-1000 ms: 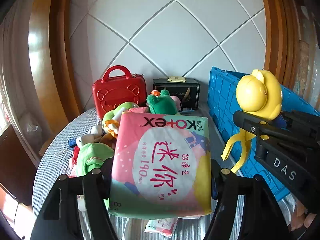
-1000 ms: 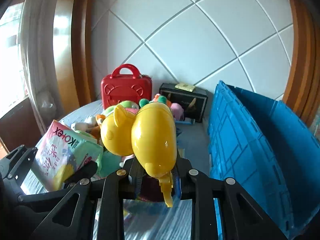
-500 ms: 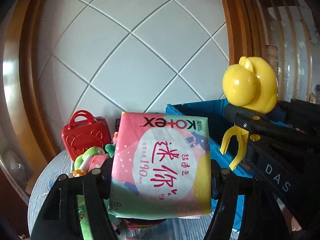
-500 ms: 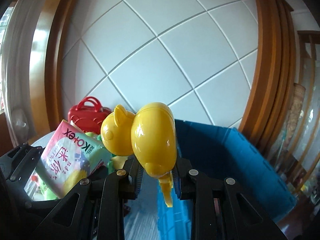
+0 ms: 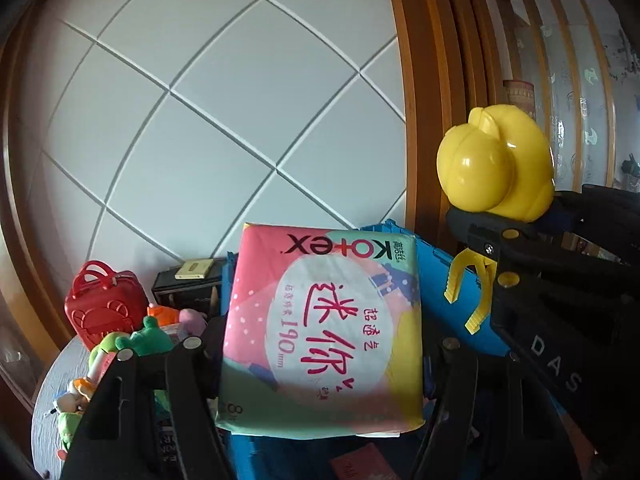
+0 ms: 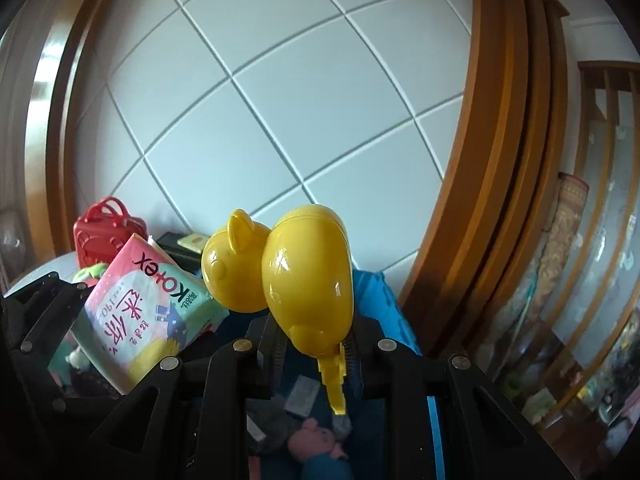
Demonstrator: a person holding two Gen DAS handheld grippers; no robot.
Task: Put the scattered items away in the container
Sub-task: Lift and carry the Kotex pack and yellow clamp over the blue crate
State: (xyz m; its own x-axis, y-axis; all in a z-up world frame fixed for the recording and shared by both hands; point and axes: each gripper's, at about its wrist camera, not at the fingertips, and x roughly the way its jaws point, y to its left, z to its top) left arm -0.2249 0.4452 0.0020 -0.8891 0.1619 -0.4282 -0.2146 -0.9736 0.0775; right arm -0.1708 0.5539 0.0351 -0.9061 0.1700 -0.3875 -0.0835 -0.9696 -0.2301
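Clamped in our left claw (image 5: 320, 344) we hold a flat pink and green plastic pack of Kotex pads (image 5: 324, 332), while our right claw (image 6: 316, 344) is closed on the thin tail of a glossy yellow plastic bear-shaped toy (image 6: 304, 276). We see both items raised above the open blue plastic crate (image 6: 372, 292), where a pink plush pig (image 6: 320, 440) lies. On the grey bench (image 5: 48, 392) to the left sit a red toy suitcase (image 5: 104, 308) and green plush toys (image 5: 140, 340).
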